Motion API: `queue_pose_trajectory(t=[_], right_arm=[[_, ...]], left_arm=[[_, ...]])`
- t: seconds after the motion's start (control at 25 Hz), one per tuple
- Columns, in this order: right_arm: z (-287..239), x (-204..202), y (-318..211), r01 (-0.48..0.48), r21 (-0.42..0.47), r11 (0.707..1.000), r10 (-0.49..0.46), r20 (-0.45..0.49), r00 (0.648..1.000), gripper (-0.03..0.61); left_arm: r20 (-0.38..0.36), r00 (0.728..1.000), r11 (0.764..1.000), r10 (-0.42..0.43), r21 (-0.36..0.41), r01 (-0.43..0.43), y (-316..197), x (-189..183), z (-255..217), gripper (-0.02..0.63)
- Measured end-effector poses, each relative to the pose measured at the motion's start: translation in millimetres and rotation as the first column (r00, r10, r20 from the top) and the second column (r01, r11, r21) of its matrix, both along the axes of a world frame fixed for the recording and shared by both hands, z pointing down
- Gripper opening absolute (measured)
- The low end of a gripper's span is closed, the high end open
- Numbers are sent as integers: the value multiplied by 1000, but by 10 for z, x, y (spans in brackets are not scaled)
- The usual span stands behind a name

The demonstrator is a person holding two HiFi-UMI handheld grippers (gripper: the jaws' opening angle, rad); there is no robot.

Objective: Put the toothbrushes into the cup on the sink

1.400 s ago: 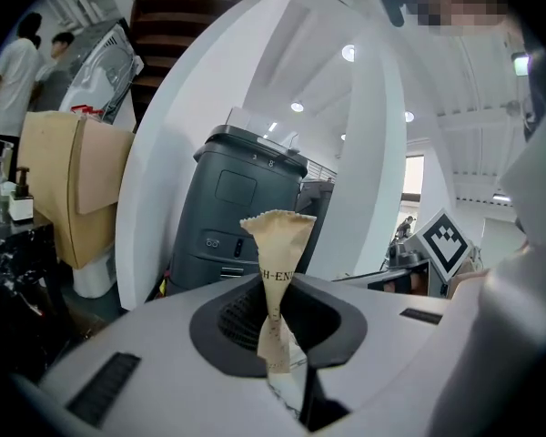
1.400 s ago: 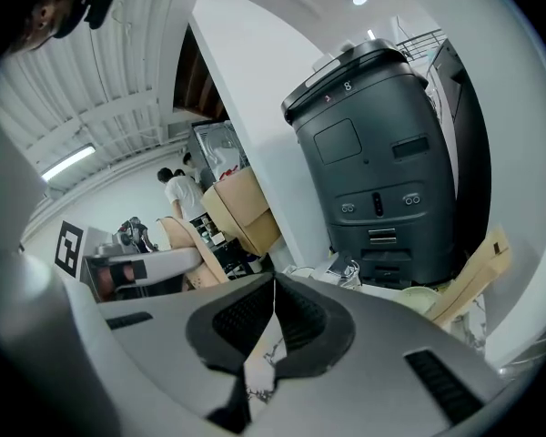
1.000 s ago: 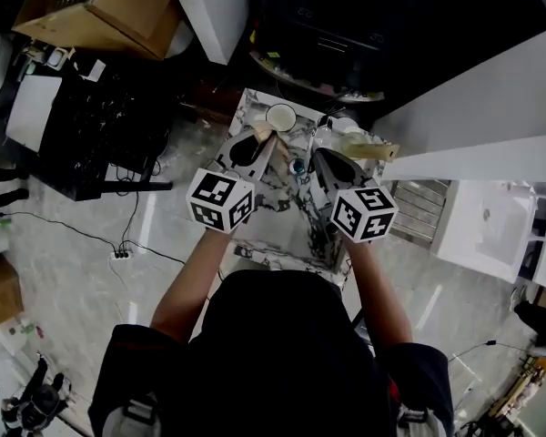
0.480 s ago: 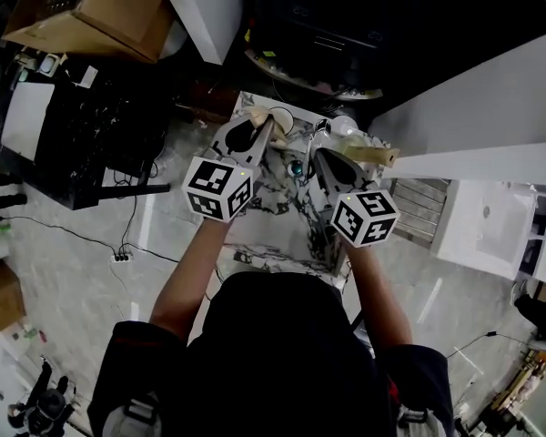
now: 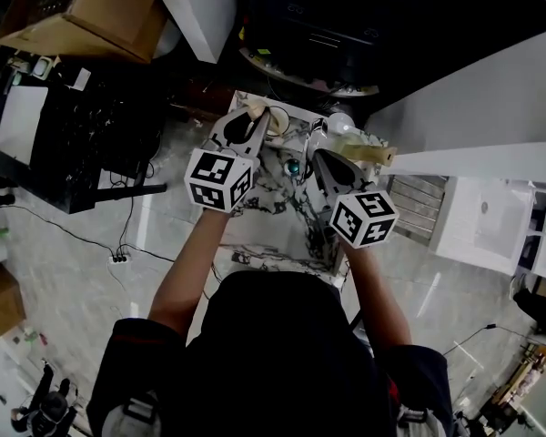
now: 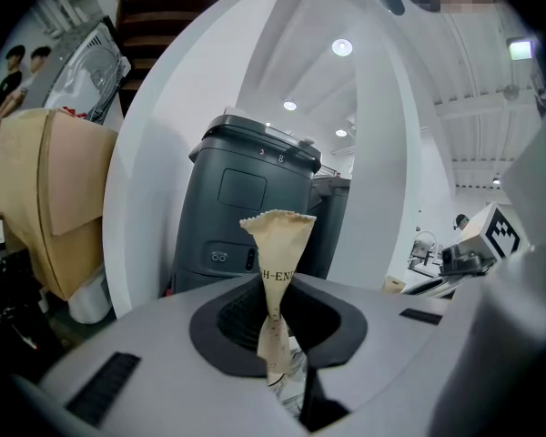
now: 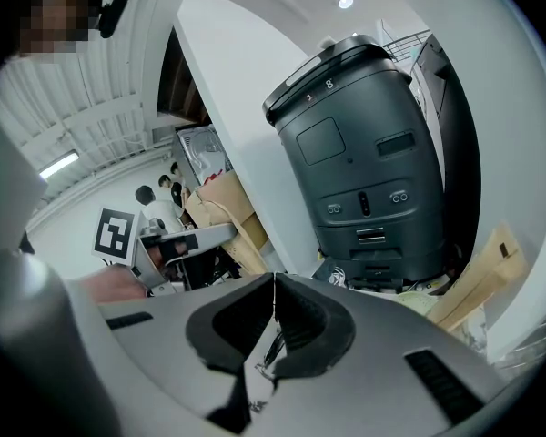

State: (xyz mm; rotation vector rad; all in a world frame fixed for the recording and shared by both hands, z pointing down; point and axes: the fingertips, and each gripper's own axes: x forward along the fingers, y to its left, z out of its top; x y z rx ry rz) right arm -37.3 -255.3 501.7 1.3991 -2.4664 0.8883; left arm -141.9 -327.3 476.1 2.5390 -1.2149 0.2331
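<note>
Left gripper (image 6: 275, 291) tight on crimp-edged cream paper toothbrush packet (image 6: 278, 242); right gripper (image 7: 273, 285) — jaws together

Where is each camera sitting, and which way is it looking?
Head view: on the person's head, looking steeply down at the marble sink top; both arms, the left claw and the right claw show.
Left gripper view: on the left claw, looking along its jaws, shut on a wrapped toothbrush.
Right gripper view: on the right claw, looking along its shut jaws.
Shared: both gripper views face the same dark grey machine.
</note>
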Motion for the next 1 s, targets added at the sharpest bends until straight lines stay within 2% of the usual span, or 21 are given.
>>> queue_pose_trajectory(t=[0.6, 1.0], right_arm=[[93, 22, 5, -9, -25, 1000, 9, 5, 1000, 35], [150, 44, -22, -14, -38, 999, 14, 5, 1000, 35]], left_arm=[[16, 999, 999, -28, -22, 28, -78, -5, 185, 48], [28, 1000, 998, -13, -61, 15, -11, 42, 386, 48]])
